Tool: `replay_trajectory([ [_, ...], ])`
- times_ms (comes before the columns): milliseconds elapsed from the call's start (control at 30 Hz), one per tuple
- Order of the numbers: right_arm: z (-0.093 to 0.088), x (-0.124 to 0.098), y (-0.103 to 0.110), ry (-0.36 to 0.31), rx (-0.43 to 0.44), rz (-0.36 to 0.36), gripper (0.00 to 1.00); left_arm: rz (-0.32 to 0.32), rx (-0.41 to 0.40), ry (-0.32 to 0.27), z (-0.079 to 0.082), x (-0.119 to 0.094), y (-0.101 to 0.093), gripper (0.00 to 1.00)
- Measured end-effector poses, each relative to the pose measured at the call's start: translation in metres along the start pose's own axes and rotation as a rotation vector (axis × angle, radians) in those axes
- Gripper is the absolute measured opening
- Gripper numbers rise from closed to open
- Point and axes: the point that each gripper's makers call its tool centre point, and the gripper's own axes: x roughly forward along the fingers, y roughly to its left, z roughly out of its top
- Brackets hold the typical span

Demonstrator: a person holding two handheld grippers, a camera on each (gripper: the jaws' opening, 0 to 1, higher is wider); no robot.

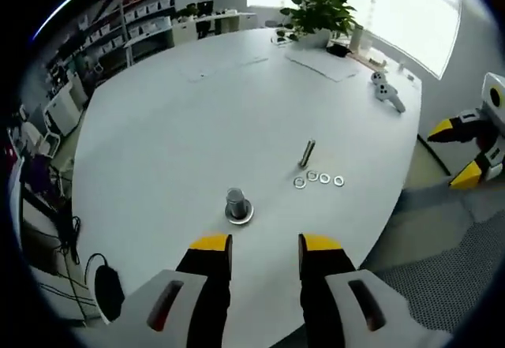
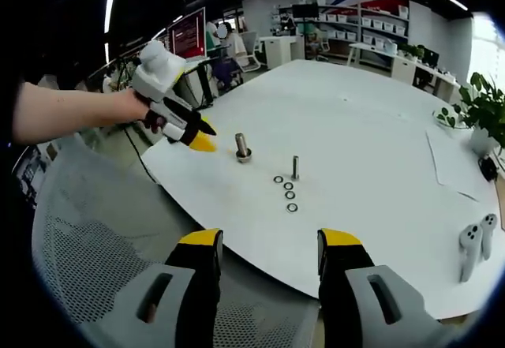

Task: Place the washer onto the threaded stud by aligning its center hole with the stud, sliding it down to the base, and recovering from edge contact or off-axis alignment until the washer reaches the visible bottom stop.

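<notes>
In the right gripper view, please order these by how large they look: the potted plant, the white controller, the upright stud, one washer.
1. Potted plant, cut by the edge
2. White controller, near the camera
3. Upright stud
4. One washer

Plant and controller look close in size; the order is unsure.

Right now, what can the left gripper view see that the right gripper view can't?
Left gripper view alone: a black round thing hanging by the table edge, and shelves with white boxes far back.

Right gripper view alone: a person's hand holding the left claw beside the big stud, plus a mesh chair.

Both: the white table, the big stud on its base, a thinner stud, four loose washers, a potted plant and white controllers.
</notes>
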Motion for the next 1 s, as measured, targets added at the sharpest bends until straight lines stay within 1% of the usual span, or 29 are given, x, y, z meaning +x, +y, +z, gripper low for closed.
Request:
replay_trajectory([
  [100,0.0,0.001,0.001,0.001,-0.005,0.003,0.51,-0.007,-0.013,-0.023,-0.004,-0.009,-0.006,0.32],
  [133,0.0,0.001,0.001,0.001,-0.005,0.004,0.51,-0.016,-0.007,-0.036,-0.005,-0.013,-0.013,0.32],
  [167,0.0,0.001,0.002,0.0,-0.005,0.007,0.51,-0.019,-0.007,-0.04,-0.006,-0.015,-0.015,0.32],
  [233,0.0,0.0,0.002,-0.001,-0.005,0.007,0.51,-0.032,-0.023,-0.06,-0.008,-0.018,-0.022,0.33],
  [333,0.001,0.0,0.003,-0.004,-0.006,0.012,0.51,-0.037,-0.033,-0.067,-0.012,-0.022,-0.031,0.33],
  [400,0.0,0.0,0.004,-0.001,-0.01,0.017,0.51,-0.035,-0.022,-0.071,-0.013,-0.025,-0.035,0.33],
  [500,0.0,0.0,0.005,0.0,-0.013,0.021,0.51,-0.015,0.01,-0.094,-0.013,-0.036,-0.035,0.33],
  [600,0.0,0.001,0.007,0.001,-0.016,0.027,0.51,-0.017,-0.028,-0.137,-0.009,-0.05,-0.035,0.33],
  [700,0.0,0.001,0.008,0.002,-0.019,0.033,0.51,-0.021,-0.015,-0.161,-0.008,-0.059,-0.037,0.34],
  [767,-0.001,0.001,0.008,0.004,-0.022,0.036,0.51,-0.022,0.008,-0.156,-0.011,-0.065,-0.038,0.35],
  [833,-0.001,0.001,0.009,0.005,-0.023,0.038,0.51,-0.017,0.013,-0.155,-0.013,-0.07,-0.038,0.35],
  [1000,-0.001,0.001,0.008,0.006,-0.023,0.037,0.51,-0.002,0.003,-0.166,-0.02,-0.084,-0.033,0.35],
])
